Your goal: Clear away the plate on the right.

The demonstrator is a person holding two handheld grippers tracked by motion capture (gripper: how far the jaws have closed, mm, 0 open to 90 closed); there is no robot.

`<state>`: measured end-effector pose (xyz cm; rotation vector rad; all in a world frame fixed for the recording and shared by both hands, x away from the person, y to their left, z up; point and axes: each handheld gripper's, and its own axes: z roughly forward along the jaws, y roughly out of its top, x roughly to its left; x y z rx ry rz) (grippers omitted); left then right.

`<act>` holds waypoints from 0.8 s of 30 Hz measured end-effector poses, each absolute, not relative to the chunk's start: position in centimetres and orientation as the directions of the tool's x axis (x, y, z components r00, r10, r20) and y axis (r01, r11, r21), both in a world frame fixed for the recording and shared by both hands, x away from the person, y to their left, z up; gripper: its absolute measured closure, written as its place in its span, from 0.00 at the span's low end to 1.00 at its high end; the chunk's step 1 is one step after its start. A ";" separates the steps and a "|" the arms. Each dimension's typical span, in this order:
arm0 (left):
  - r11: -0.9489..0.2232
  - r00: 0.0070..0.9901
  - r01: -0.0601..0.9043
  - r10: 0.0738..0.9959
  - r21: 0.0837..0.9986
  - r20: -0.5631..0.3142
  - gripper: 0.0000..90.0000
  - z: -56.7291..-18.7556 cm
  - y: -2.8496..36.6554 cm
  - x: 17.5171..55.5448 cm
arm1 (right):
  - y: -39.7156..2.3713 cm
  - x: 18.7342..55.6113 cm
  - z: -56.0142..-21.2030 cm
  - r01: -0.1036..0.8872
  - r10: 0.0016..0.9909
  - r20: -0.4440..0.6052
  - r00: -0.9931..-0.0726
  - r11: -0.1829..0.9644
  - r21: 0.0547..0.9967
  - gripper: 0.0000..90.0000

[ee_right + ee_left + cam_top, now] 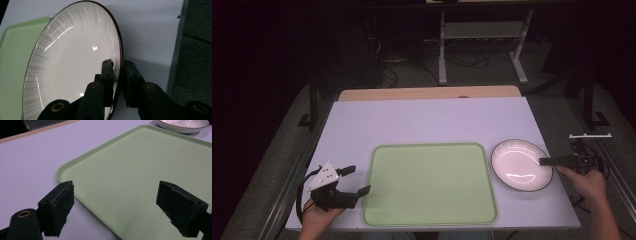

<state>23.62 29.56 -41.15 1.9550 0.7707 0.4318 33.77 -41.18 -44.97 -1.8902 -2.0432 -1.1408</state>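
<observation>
A white ribbed plate point(521, 164) with a dark rim lies on the white table, just right of a pale green tray point(430, 182). My right gripper point(543, 161) reaches in from the right. In the right gripper view point(119, 68) one jaw sits inside the plate point(75, 62) and the other outside, shut on its rim. My left gripper point(359, 180) is at the tray's left edge. Its jaws stand wide open point(115, 205) with nothing between them, above the tray's near corner point(140, 170). The plate point(183, 125) shows beyond the tray's far end.
The table point(427, 120) has bare surface behind the tray and to its left. A wooden strip point(429, 93) runs along the far edge. Metal frame rails point(287, 195) flank both sides, and the table's right edge point(176, 50) is close to the plate.
</observation>
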 end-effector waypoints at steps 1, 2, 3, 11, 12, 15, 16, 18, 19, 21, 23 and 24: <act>-0.345 0.738 0.337 0.674 0.876 -0.018 0.16 -41.2 29.6 23.6 | -41.2 33.8 -45.0 0.901 0.795 0.573 -0.198 -0.081 0.425 0.89; -0.345 0.738 0.337 0.674 0.876 -0.018 0.16 -41.2 29.6 23.6 | -41.3 33.7 -45.1 0.903 0.791 0.581 -0.190 -0.091 0.420 0.89; -0.344 0.738 0.337 0.674 0.876 -0.018 0.16 -41.2 29.5 23.6 | -41.4 33.8 -45.1 0.906 0.785 0.593 -0.177 -0.105 0.410 0.90; -0.344 0.738 0.336 0.675 0.877 -0.018 0.16 -41.1 29.5 23.6 | -41.4 33.8 -45.1 0.912 0.780 0.609 -0.144 -0.134 0.388 0.92; -0.344 0.738 0.336 0.675 0.877 -0.018 0.16 -41.1 29.5 23.6 | -41.4 33.8 -45.1 0.912 0.780 0.609 -0.144 -0.134 0.388 0.92; -0.344 0.739 0.335 0.674 0.877 -0.018 0.16 -41.1 29.6 23.6 | -41.4 33.8 -45.1 0.912 0.778 0.614 -0.132 -0.148 0.383 0.92; -0.344 0.739 0.335 0.674 0.877 -0.018 0.16 -41.1 29.6 23.6 | -41.4 33.8 -45.2 0.912 0.776 0.618 -0.127 -0.154 0.381 0.92; -0.345 0.739 0.333 0.674 0.877 -0.016 0.16 -41.1 29.6 23.6 | -41.5 33.7 -45.2 0.912 0.772 0.624 -0.117 -0.165 0.376 0.92; -0.344 0.739 0.334 0.673 0.878 -0.017 0.16 -41.1 29.6 23.6 | -41.5 33.7 -45.2 0.911 0.770 0.627 -0.114 -0.170 0.375 0.93; -0.345 0.739 0.334 0.674 0.877 -0.016 0.16 -41.1 29.6 23.6 | -41.5 33.7 -45.3 0.911 0.766 0.634 -0.108 -0.179 0.371 0.93; -0.343 0.738 0.334 0.675 0.878 -0.017 0.16 -41.1 29.7 23.6 | -41.5 33.7 -45.3 0.911 0.763 0.638 -0.101 -0.187 0.368 0.93; -0.344 0.738 0.333 0.674 0.878 -0.016 0.16 -41.0 29.7 23.6 | -41.5 33.7 -45.3 0.911 0.761 0.641 -0.098 -0.191 0.366 0.93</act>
